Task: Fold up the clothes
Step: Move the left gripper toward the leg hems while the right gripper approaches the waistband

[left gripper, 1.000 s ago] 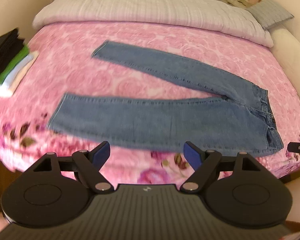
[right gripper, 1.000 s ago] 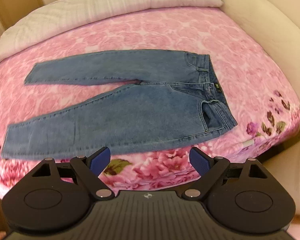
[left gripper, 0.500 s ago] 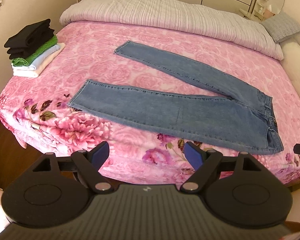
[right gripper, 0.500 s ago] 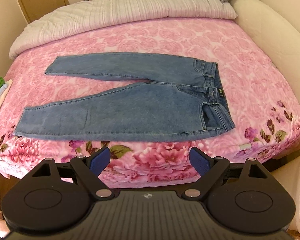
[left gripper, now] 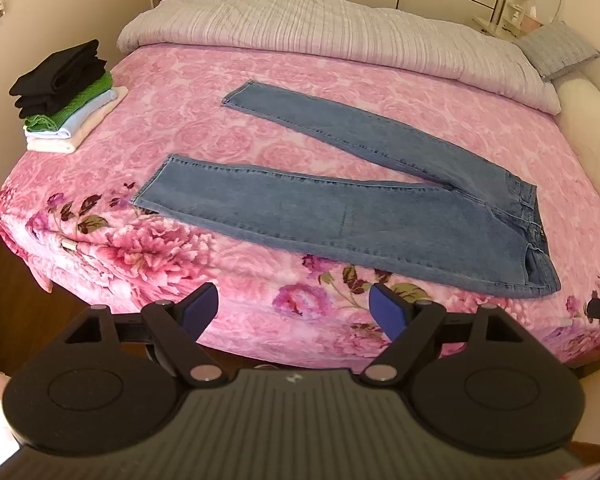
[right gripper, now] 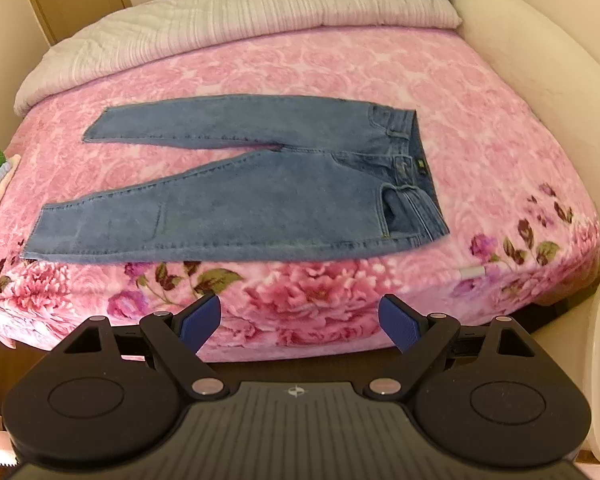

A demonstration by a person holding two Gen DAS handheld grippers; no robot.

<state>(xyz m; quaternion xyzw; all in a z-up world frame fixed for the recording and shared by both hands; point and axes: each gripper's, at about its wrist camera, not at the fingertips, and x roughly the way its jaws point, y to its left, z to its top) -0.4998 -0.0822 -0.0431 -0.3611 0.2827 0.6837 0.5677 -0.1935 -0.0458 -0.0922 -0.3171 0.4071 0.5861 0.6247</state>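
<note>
Both the left gripper (left gripper: 293, 308) and right gripper (right gripper: 300, 318) hang with jaws apart and empty; the jeans (left gripper: 364, 204) lie flat on the bed (left gripper: 203, 120), well beyond the jaws (legs splayed); pinching both layers of the far leg's hem and waist looks wisest.

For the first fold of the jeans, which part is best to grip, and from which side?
Likely the near leg's hem and the waistband's near corner. The jeans lie flat, legs spread in a V, near the bed's front edge, so come from that edge and lift the near leg over the far one.
</note>
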